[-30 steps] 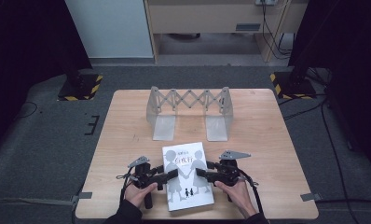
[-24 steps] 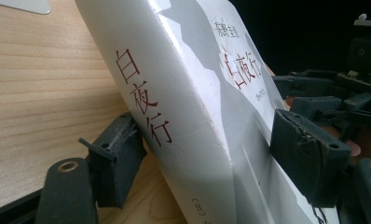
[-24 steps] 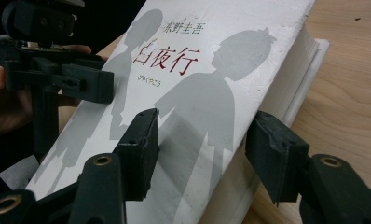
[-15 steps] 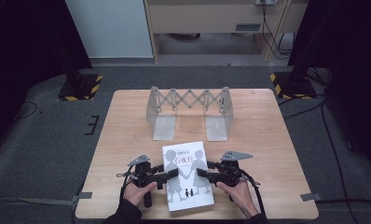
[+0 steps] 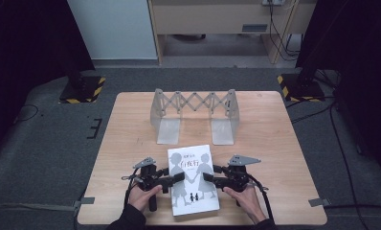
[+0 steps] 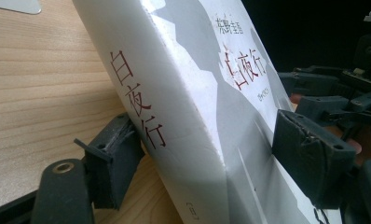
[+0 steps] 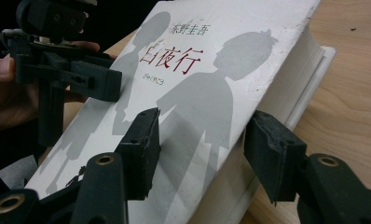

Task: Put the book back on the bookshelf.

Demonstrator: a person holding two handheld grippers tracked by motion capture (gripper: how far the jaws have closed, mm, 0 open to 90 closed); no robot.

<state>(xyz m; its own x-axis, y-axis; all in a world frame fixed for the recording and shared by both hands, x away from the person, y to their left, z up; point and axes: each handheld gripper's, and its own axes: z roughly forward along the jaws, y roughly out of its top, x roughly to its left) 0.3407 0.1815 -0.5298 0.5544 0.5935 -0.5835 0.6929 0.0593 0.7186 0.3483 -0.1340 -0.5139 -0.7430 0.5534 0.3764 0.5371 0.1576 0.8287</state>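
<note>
A thick white book (image 5: 193, 184) with grey child silhouettes and red characters lies at the front middle of the wooden table (image 5: 274, 143). My left gripper (image 5: 176, 178) is clamped on its spine edge. In the left gripper view (image 6: 211, 158) one pad presses the cover and the other sits under the spine of the book (image 6: 183, 93). My right gripper (image 5: 207, 178) straddles the page edge of the book (image 7: 207, 93). In the right gripper view (image 7: 207, 149) its jaws stand wider than the book, with one pad over the cover and one beside the pages.
A grey metal expandable book rack (image 5: 194, 112) stands at the back middle of the table, with two flat foot plates pointing toward me. A hand holds each gripper at the table's near edge. Dark floor and cables surround the table.
</note>
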